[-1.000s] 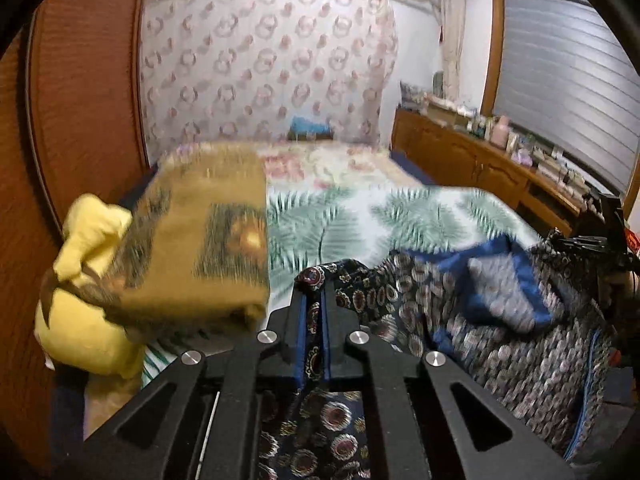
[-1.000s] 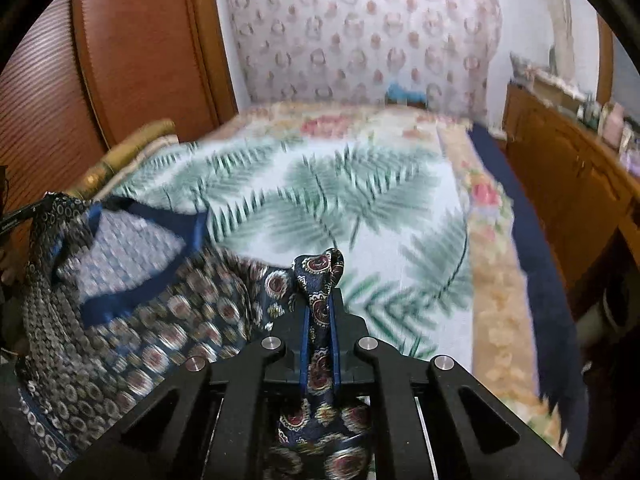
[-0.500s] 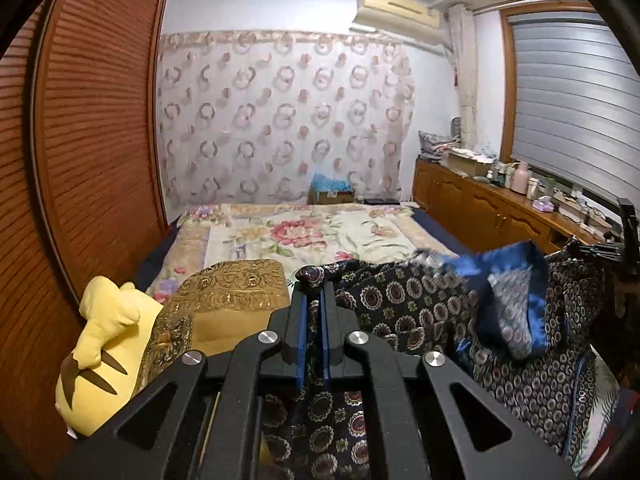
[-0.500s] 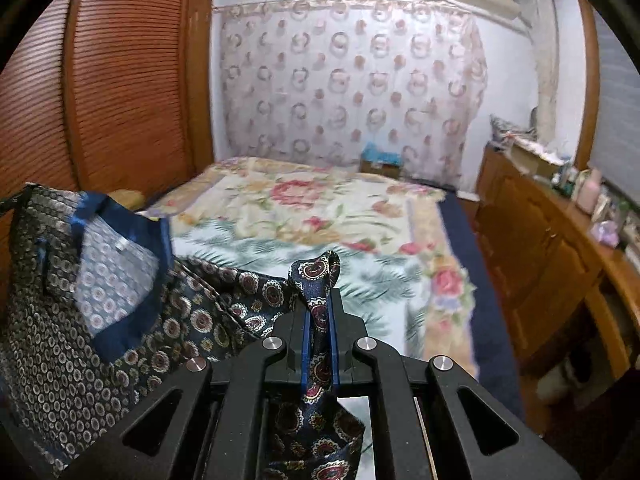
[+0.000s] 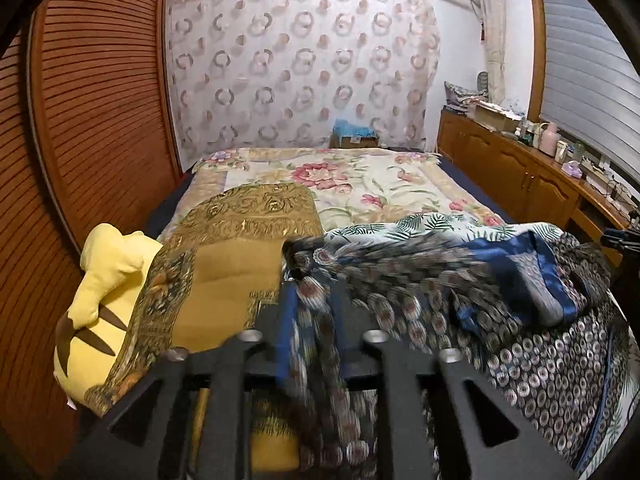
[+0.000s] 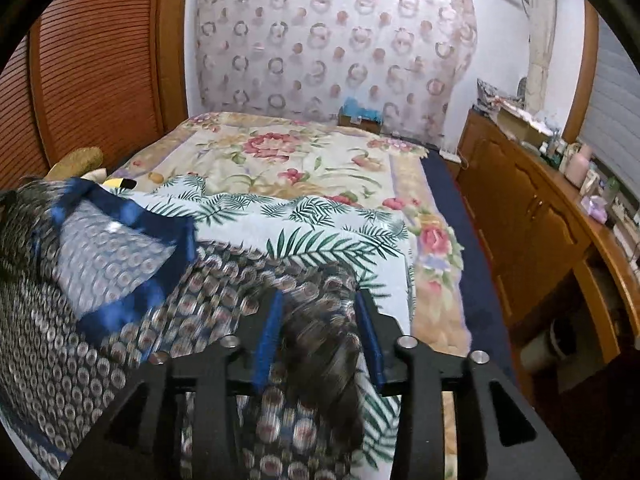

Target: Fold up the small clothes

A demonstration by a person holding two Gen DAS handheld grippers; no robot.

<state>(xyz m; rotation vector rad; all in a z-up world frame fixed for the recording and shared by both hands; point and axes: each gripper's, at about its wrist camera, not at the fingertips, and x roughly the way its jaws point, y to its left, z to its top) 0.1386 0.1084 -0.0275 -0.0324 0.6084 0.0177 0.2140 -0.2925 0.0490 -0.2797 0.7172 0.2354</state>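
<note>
A dark blue patterned garment (image 5: 520, 320) with a blue-trimmed pocket lies spread on the bed, also in the right wrist view (image 6: 112, 280). My left gripper (image 5: 312, 304) has its blue-padded jaws apart, with a blurred fold of the garment lying loose between them. My right gripper (image 6: 318, 320) is open wide, with the garment's edge slipping between its fingers. The cloth is motion-blurred in both views.
The bed (image 6: 304, 168) has a floral cover and a palm-leaf sheet. A golden-brown folded cloth (image 5: 240, 248) and a yellow plush toy (image 5: 100, 304) sit at the bed's left. A wooden louvred wardrobe (image 5: 80, 120) is left, a low wooden cabinet (image 6: 540, 208) right.
Both grippers held the garment lifted and pinched shut; now both have opened and the garment has dropped onto the bed.
</note>
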